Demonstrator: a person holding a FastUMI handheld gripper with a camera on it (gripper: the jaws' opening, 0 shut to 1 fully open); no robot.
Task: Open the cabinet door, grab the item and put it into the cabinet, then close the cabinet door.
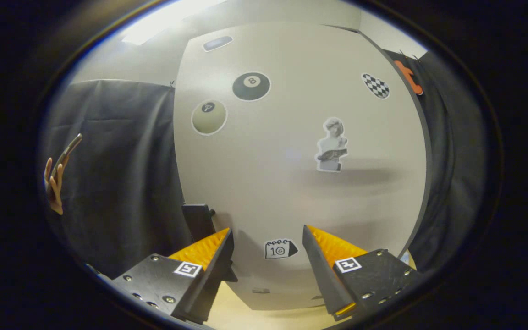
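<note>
Beige cabinet door [291,192] fills my way ahead — shut, stickers on it, one calendar sticker [280,249] showing between the fingers. My gripper [267,243] stands apart, empty, close to the door. Dark handle [198,220] sits just beyond the left finger; a hand [55,181] shows far left.

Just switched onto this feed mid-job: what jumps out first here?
The pale cabinet door stands just ahead of the fingers, dotted with stickers: an eight-ball sticker high up, a bust sticker lower down, and a calendar sticker framed between the fingers. The gripper is open, gripping nothing, with a dark handle just beyond its left finger. Off by the black cloth, a hand holds a phone.
</note>
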